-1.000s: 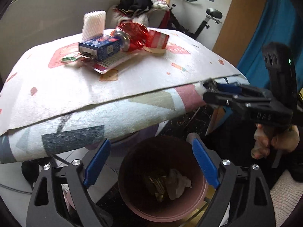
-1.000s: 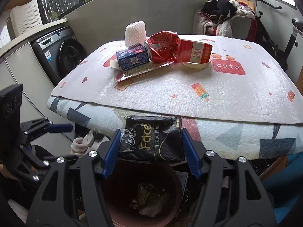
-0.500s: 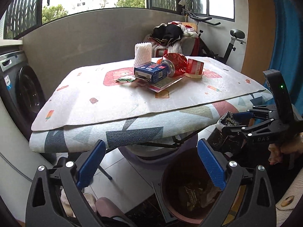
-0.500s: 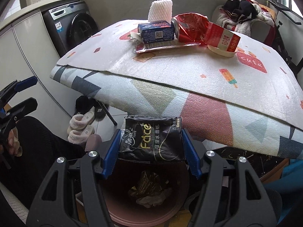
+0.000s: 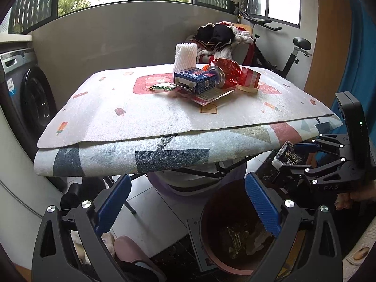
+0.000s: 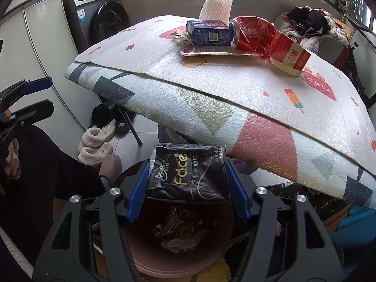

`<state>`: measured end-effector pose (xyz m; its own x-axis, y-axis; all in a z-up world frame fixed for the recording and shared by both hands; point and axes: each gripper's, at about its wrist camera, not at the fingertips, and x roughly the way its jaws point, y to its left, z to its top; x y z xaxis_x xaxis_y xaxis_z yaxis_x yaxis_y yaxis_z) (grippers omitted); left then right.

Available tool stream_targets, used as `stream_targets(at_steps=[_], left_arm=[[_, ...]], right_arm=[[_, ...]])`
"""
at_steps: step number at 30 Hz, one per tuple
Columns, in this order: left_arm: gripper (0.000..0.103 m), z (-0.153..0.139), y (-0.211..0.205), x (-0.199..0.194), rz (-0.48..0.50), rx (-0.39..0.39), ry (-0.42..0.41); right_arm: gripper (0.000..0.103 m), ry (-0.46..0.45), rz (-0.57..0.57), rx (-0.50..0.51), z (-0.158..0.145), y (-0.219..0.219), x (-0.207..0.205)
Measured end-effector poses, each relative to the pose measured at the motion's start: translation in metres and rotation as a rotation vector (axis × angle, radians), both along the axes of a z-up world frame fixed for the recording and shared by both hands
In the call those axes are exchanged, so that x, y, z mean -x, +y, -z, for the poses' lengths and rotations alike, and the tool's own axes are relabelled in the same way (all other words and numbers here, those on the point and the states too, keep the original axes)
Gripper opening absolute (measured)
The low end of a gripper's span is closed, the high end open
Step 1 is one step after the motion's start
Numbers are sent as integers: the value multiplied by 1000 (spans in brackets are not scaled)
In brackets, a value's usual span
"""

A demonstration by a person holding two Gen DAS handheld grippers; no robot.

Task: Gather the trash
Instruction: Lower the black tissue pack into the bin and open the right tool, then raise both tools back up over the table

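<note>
Since a second ago my left gripper [image 5: 185, 208] has pulled back from over the bin and now sits lower and further off the surface [image 5: 145, 115]; its fingers are spread wide, nothing between them. My right gripper [image 6: 186, 189] hasn't let go: fingers clenched on the black tissue pack [image 6: 188, 172], one blue pad on each short side, pack flat, label up. It hangs directly above the pink trash bin [image 6: 150, 262], below the overhanging edge of the surface. Left wrist view catches the same pack [image 5: 287, 157] end-on, above the bin's [image 5: 217, 262] far rim.

Bin contents: gold crumpled wrapper [image 6: 176, 223], pale wad of tissue [image 6: 181, 243] just beside it.

On the surface, clustered near the far side: blue carton [image 6: 210, 34] lying on a flat printed packet [image 6: 206, 49], red foil bag [image 6: 255, 33] touching the carton's end, white foam sleeve [image 6: 217, 4] upright behind, red-and-cream paper cup [image 6: 290, 55] tipped on its side, small green wrapper [image 5: 162, 87] apart to the left.

Floor under the surface: fuzzy slippers [image 6: 96, 144].
</note>
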<state>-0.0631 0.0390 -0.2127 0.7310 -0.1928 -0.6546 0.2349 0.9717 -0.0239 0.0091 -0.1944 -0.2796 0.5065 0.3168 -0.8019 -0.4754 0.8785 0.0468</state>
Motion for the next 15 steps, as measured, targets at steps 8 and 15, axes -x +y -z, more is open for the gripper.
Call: stream_targets(at_steps=[8,15], left_arm=[[95,3,3,-3,-13,9,16],[95,5,1,-5,-11,4,24]], right_arm=[[82,2,25,4,2,-2,-2],[94,-9,72,-11,0,-10,-5]])
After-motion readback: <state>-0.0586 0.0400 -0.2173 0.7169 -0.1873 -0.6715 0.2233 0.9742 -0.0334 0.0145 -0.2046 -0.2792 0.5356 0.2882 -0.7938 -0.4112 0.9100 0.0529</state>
